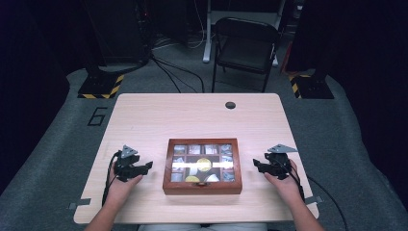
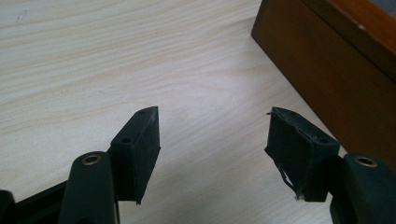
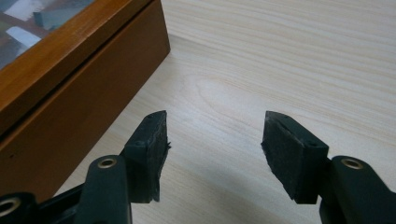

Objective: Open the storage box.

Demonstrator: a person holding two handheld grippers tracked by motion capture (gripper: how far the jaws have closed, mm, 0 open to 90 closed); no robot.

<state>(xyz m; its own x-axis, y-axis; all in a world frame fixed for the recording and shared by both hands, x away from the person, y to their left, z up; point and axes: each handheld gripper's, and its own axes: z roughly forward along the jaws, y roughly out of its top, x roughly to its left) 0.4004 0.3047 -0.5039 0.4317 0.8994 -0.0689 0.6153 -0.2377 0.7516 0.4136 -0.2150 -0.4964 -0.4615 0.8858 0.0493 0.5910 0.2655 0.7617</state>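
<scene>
Wooden box [image 1: 202, 186] w/ glass lid sits center of light wood table [image 1: 192, 115], slightly toward the near edge; lid closed, compartments w/ small packets and a couple of yellow round items visible thru the glass, glare stripe across it. High view: left gripper [image 1: 146, 166] at 9 o'clock of box, jaws pointing at its left wall, near but apart; grey three-cornered plate on top, cable trailing back along the person's forearm. Right gripper [image 1: 256, 166] at 3 o'clock of box, jaws pointing at its right wall, also near but not touching. Both hands rest low over the table. Dark folding chair [image 1: 245, 45] at 12 o'clock beyond the far edge, small dark round hole [image 1: 230, 105] in tabletop near that edge. Left gripper view: jaws parted w/ a gap, nothing btwn them, just bare tabletop [image 2: 116, 56]; released, no grasp. Box side wall [image 2: 336, 84] at 1–2 o'clock, just beside the right-hand pad [image 2: 292, 149], can't tell if touching. Right gripper view: same story, jaws apart, empty, bare tabletop [image 3: 289, 51] btwn; released. Box wall and lid edge [image 3: 79, 93] at 10–11 o'clock, just beside the left-hand pad [image 3: 152, 149], no clear contact.
</scene>
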